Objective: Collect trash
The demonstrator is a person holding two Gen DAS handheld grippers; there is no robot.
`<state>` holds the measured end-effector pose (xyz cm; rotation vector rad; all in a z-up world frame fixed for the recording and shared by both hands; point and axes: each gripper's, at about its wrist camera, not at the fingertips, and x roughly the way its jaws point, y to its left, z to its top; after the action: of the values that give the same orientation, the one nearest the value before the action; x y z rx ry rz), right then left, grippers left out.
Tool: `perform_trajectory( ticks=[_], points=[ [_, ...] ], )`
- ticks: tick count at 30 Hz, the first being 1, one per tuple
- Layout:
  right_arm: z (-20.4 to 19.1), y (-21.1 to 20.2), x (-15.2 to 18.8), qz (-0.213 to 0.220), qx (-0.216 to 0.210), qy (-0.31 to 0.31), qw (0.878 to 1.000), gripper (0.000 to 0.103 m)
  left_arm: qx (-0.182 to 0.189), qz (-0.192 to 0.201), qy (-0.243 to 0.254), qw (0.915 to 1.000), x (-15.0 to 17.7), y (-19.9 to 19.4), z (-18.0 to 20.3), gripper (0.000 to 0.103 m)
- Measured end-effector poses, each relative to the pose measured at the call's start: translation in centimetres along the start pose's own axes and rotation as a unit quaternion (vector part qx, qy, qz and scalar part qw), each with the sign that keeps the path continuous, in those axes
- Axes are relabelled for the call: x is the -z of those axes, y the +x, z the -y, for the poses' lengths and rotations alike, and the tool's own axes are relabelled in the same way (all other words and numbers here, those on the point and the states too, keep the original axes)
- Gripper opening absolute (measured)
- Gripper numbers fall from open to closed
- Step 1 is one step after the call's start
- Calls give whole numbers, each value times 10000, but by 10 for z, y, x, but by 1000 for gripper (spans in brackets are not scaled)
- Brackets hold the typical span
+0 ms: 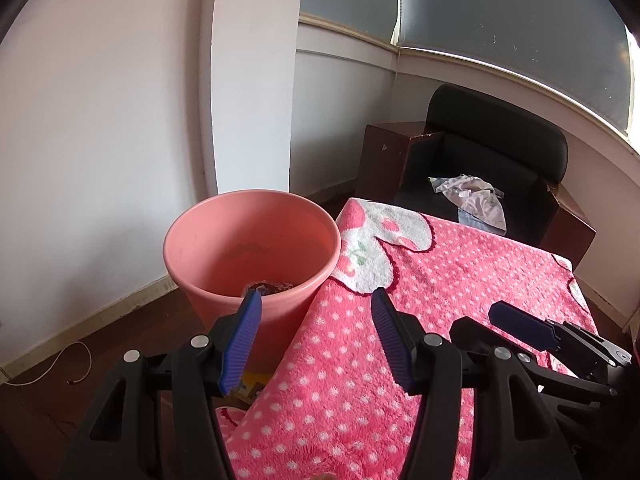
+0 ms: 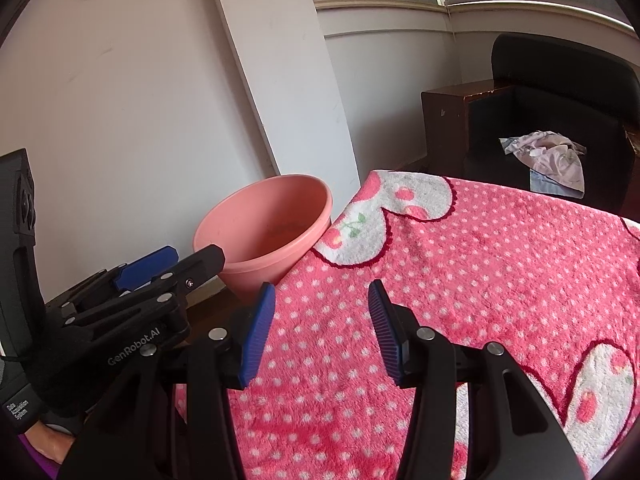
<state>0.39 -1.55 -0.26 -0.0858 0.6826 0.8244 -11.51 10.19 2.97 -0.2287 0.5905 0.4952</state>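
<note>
left wrist: pink bin [image 1: 224, 240] beside blanket [image 1: 440, 280]

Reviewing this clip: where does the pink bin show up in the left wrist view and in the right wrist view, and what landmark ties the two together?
Left wrist: the pink bin sits centre-left, just beyond the left gripper, against the edge of the polka-dot blanket.
Right wrist: the bin sits left of centre, above the right gripper, at the same blanket edge.
Shared landmark: the black chair with crumpled cloth on its seat.
</note>
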Motion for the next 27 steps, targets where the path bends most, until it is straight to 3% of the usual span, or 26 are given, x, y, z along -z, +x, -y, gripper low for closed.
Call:
perform_trajectory(
  ticks=[27],
  points=[
    [-1,-1,0,15,60,-44,10000,49,-35,-55,-15,10000,4,5,0,56]
  ],
)
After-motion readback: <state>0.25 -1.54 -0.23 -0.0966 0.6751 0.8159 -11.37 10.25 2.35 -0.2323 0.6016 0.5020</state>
